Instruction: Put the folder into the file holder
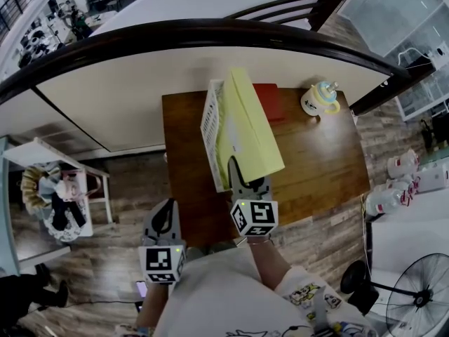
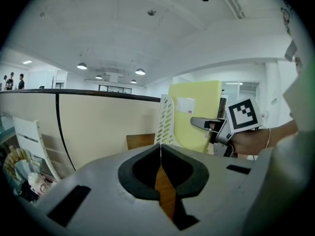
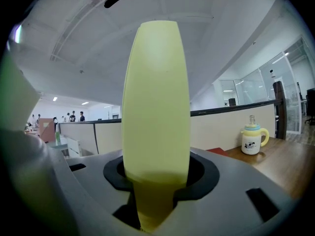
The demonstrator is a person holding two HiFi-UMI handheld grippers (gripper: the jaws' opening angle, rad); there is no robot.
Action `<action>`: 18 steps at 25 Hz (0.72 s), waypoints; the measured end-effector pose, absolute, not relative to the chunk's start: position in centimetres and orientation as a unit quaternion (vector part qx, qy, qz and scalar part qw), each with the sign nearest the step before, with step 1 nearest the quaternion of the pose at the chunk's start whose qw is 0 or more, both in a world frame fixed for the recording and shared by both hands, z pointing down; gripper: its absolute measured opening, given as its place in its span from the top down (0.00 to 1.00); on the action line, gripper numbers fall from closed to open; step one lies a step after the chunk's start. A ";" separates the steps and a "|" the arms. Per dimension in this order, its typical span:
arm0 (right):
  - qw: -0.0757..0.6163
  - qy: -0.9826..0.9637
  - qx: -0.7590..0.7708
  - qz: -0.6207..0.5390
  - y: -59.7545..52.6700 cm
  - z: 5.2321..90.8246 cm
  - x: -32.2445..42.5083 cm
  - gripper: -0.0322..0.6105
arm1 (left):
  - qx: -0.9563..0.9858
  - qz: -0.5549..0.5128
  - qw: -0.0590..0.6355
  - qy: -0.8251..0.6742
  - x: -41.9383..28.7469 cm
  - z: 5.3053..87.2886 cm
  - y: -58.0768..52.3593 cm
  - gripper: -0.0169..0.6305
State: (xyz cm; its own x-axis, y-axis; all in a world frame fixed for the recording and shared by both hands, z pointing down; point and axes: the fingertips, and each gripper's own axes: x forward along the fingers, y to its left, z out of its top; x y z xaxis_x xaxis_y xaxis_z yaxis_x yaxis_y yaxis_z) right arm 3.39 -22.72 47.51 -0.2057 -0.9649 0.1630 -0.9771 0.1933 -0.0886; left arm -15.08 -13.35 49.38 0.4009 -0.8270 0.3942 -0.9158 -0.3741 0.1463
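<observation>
Two grippers. Right gripper [image 1: 242, 174]: jaws clamped on the near edge of the folder [image 1: 249, 128], which leans rightward at the holder [image 1: 210, 121] on the table [image 1: 316, 160]; whether its bottom edge is seated cannot be told. Left gripper [image 1: 165, 220]: jaws together, empty, well apart. Risk: if let go while tilted, the folder likely topples or tips the holder.

Yellow folder [image 1: 250, 128]: on edge, tilted right, near end clamped in right gripper [image 1: 238, 170]. White perforated file holder [image 1: 210, 118]: upright on wood table [image 1: 316, 153], just left of folder.
</observation>
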 end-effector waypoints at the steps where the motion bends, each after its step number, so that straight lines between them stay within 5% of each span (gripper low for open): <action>1: 0.038 -0.772 0.629 0.087 -22.7 47.7 3.4 0.68 | 0.819 0.129 0.173 -0.532 -15.0 49.4 -13.4 0.96; 18: 0.097 -0.788 0.602 0.085 -21.9 51.0 1.9 0.67 | 0.816 0.131 0.174 -0.535 -15.3 49.6 -13.1 0.96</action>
